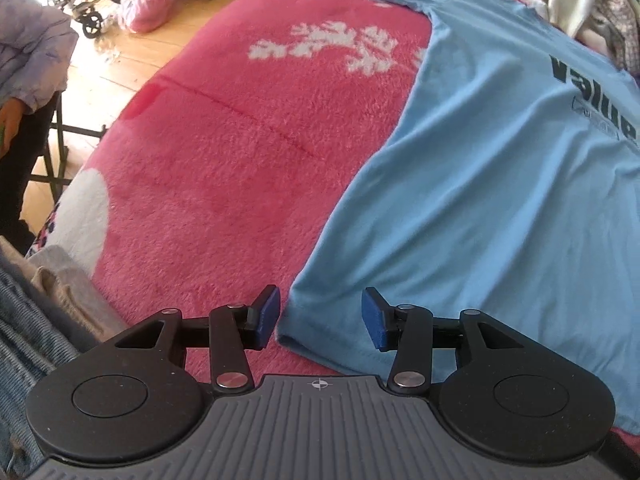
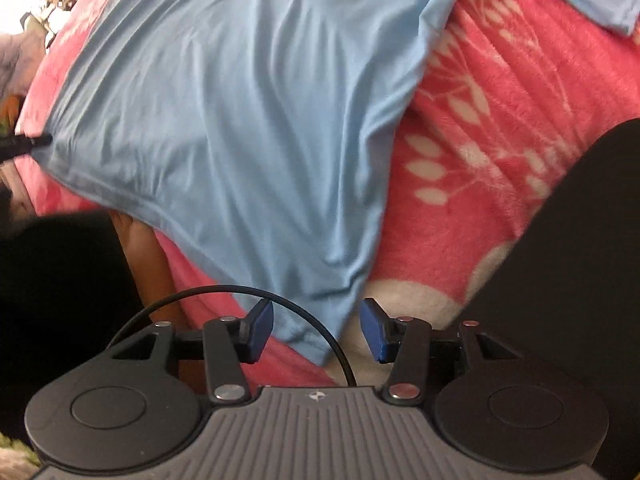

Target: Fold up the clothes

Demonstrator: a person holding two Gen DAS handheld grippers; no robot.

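A light blue T-shirt (image 1: 480, 184) lies spread flat on a bed covered by a fluffy pink blanket (image 1: 224, 152) with white leaf and flower patterns.

From the left wrist view, the left gripper (image 1: 320, 320) points down at the shirt's bottom corner. Its two blue-padded fingers (image 1: 267, 314) stand apart, released, and nothing is pinched between them. The hem corner of the shirt lies in the gap, nearer the right-hand finger, while pink blanket shows beside the left-hand finger. Ahead of the fingers and to the right, the shirt stretches away, with dark printed lettering (image 1: 592, 100) (the word "value" can be read) near its far end. Far ahead and to the left there is a wooden floor (image 1: 116, 60), and a person's lilac sleeve (image 1: 32, 48) shows at the left edge.

From the right wrist view, the right gripper (image 2: 318, 330) also points down, its fingers (image 2: 374, 332) parted and gripping nothing. The shirt's other bottom corner (image 2: 312, 332) lies between them, closer to the left-hand finger, and the pads do not press on it. A thin black cable (image 2: 224, 292) arches across just ahead of the left-hand finger. Beyond the fingers the shirt runs up and away, softly wrinkled, with the blanket showing to the right. A dark blurred shape fills the right edge; what it is cannot be told.
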